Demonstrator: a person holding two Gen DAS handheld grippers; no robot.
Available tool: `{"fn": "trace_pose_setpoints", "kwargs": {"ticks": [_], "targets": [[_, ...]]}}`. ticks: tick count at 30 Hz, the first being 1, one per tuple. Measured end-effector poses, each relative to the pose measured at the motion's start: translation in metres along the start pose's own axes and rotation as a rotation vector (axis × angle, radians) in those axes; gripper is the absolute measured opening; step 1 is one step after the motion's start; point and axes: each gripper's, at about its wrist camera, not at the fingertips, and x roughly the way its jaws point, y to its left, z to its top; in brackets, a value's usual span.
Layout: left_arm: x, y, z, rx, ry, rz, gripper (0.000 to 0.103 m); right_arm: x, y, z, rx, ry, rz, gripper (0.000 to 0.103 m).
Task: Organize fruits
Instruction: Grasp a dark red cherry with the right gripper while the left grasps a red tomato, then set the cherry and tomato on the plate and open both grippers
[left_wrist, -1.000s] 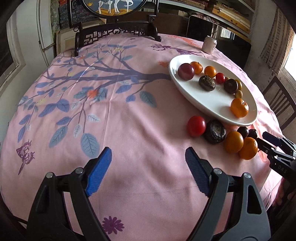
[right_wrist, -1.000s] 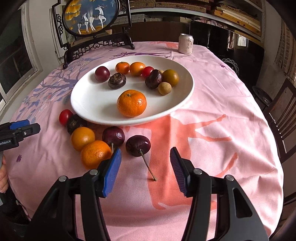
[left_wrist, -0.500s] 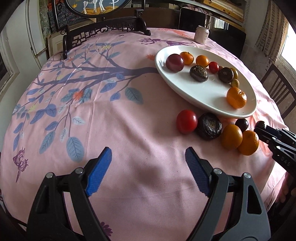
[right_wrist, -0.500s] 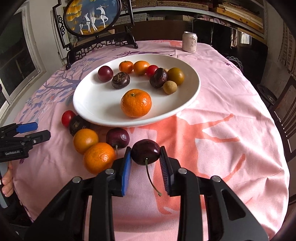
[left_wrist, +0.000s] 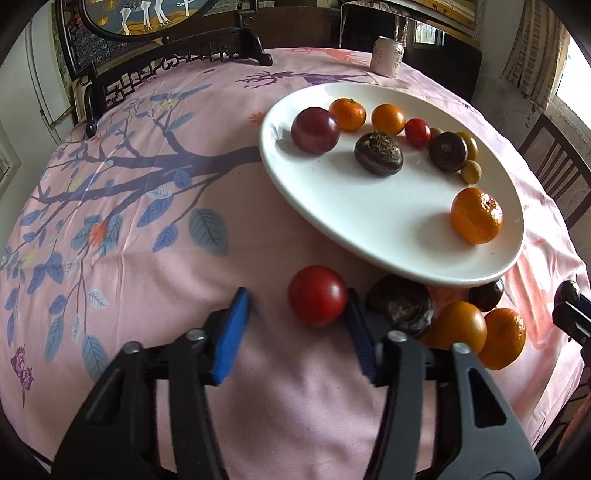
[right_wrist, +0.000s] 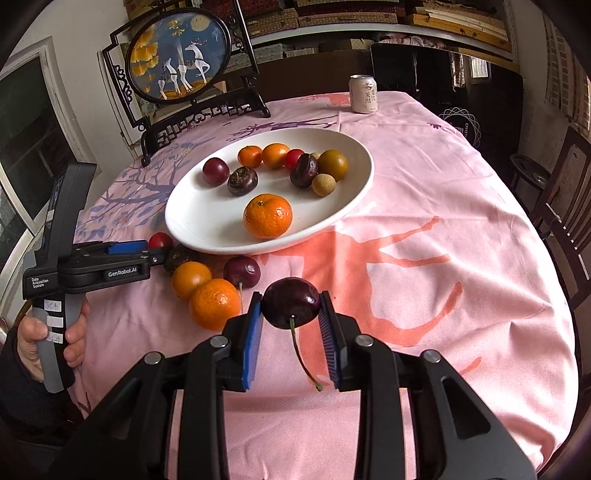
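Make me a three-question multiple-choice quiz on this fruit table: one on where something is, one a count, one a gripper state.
1. Where does the drink can stand?
A on a chair
B on a windowsill
C on the tablecloth beyond the plate

2. How many fruits lie on the tablecloth beside the plate?
A three
B five
C nine

3. The right gripper is:
A shut on a dark cherry
B open and empty
C shut on an orange

Answers: C, the can stands on cloth past the plate's far rim; B, five lie along its near rim; A, the jaws pinch the cherry.
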Motion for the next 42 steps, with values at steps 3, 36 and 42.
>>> {"fn": "trace_pose_setpoints", "kwargs": {"ticks": [3,36,42], "targets": [[-0.002,-0.001,0.0,-0.002,-0.01,-0.024,0.03,-0.003,0.002,0.0,-0.001,-0.004,0.001,0.031],[0.004,-0.071,0.134,0.064,-0.032,-0.08,0.03,0.063,-0.016,0.104,-0.081,-0.032,-0.161,0.03],[0.033,-0.075,0.141,0.053,0.015,-0.086,0.03,0.082,-0.021,0.11,-0.098,0.005,-0.149,0.03]]}}
